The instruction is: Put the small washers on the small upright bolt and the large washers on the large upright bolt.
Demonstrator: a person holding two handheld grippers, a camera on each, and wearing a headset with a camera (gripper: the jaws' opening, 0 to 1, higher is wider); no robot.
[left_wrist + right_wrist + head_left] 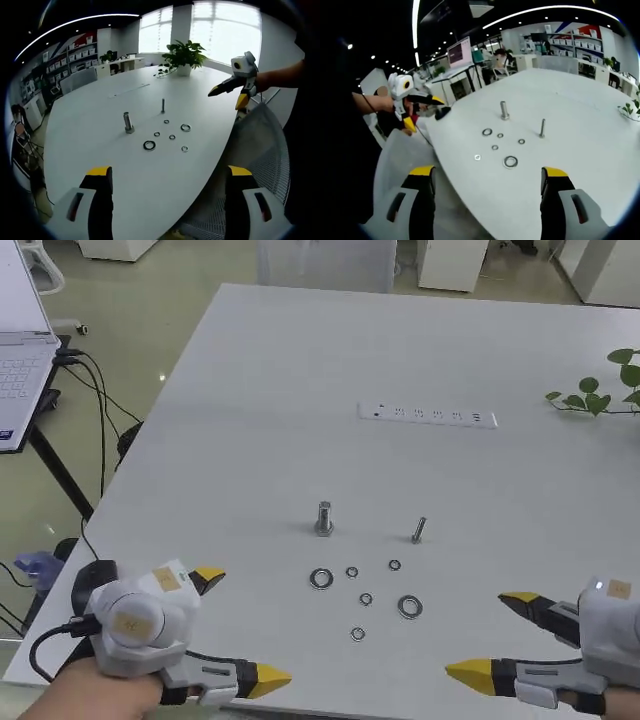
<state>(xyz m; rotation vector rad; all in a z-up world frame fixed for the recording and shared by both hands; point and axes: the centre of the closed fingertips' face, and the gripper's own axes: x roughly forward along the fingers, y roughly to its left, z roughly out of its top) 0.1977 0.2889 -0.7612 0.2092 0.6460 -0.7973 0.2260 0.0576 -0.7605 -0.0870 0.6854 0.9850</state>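
The large upright bolt [324,518] and the thin small bolt [418,530] stand mid-table. In front of them lie two large washers [321,578] [409,606] and several small washers, one of them [366,599] in the middle. My left gripper [240,628] is open at the near left table edge, empty. My right gripper [494,635] is open at the near right, also empty. In the left gripper view the large bolt [128,122] and small bolt [163,105] lie well beyond my jaws. The right gripper view has the same bolts [504,110] [542,128] beyond its jaws.
A white power strip [428,415] lies further back on the white table [250,410]. A potted plant [600,390] sits at the right edge. A laptop [20,360] and cables [95,410] are off to the left. The table's near edge runs under both grippers.
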